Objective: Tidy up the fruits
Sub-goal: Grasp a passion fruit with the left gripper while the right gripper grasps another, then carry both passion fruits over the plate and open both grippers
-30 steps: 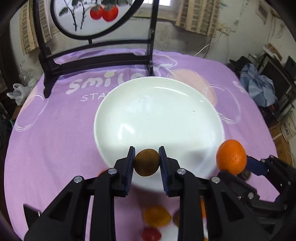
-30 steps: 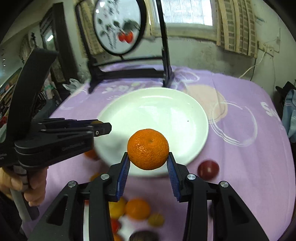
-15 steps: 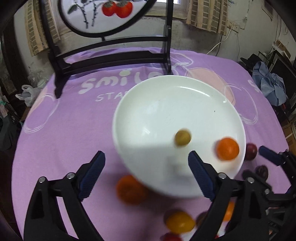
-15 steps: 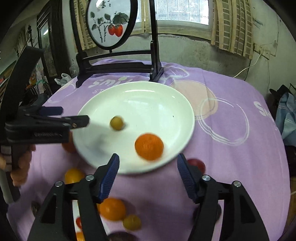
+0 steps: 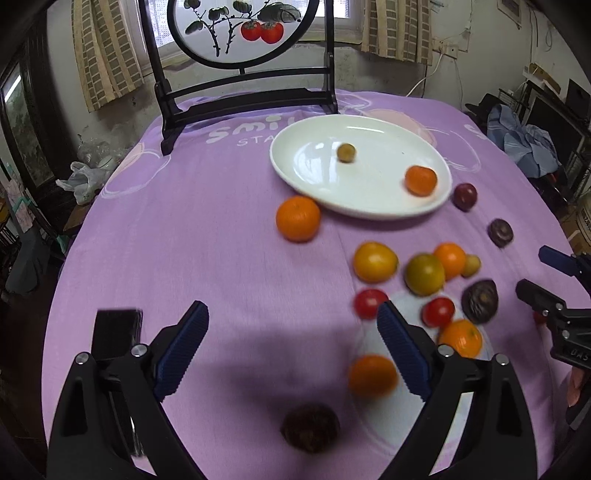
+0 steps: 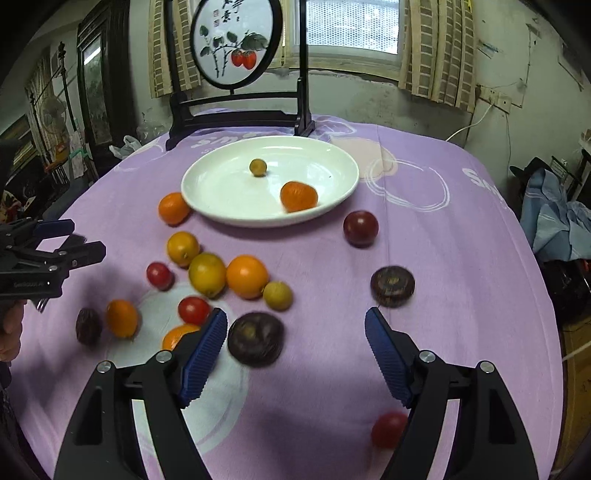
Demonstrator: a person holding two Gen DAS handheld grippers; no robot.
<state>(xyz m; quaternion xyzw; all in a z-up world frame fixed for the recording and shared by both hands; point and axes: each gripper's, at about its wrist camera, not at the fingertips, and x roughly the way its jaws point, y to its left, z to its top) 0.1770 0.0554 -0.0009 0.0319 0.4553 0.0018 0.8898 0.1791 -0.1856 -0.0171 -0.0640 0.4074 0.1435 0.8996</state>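
- Left gripper (image 5: 291, 343) hangs over the purple tablecloth (image 5: 207, 229), jaws spread wide, nothing between the blue pads but bare cloth.
- Right gripper (image 6: 295, 350): jaws are opening at this moment, and nothing is gripped; a dark purple fruit (image 6: 255, 343) lies on the cloth just inside the left pad, not touched by it as far as the blur allows.
- Ahead of both tools, well clear of the fingertips, sits the white plate (image 6: 221, 184). Two fruits are in it: a small greenish-brown fruit (image 6: 258, 167) toward the middle and an orange mandarin (image 6: 298, 196) near the rim closest to the grippers.
- Just outside the plate's rim, on the left gripper's side, another mandarin (image 5: 297, 218) rests against the cloth.
- Between the plate and the right gripper's left finger there is a loose cluster: yellow, orange and red fruits, one yellow-green fruit (image 6: 207, 274) touching a round orange one (image 6: 246, 276).
- Ahead of the right gripper's right finger, a second dark fruit (image 6: 392, 286) lies alone; farther on, near the plate, a dark red plum (image 6: 360, 228).
- A red tomato (image 6: 388, 428) sits low beside the right gripper's right arm.
- Below the left gripper's jaws, close to the camera, a brown blurred fruit (image 5: 310, 426).
- Beyond the plate stands a black wooden stand with a round painted screen (image 5: 243, 29).
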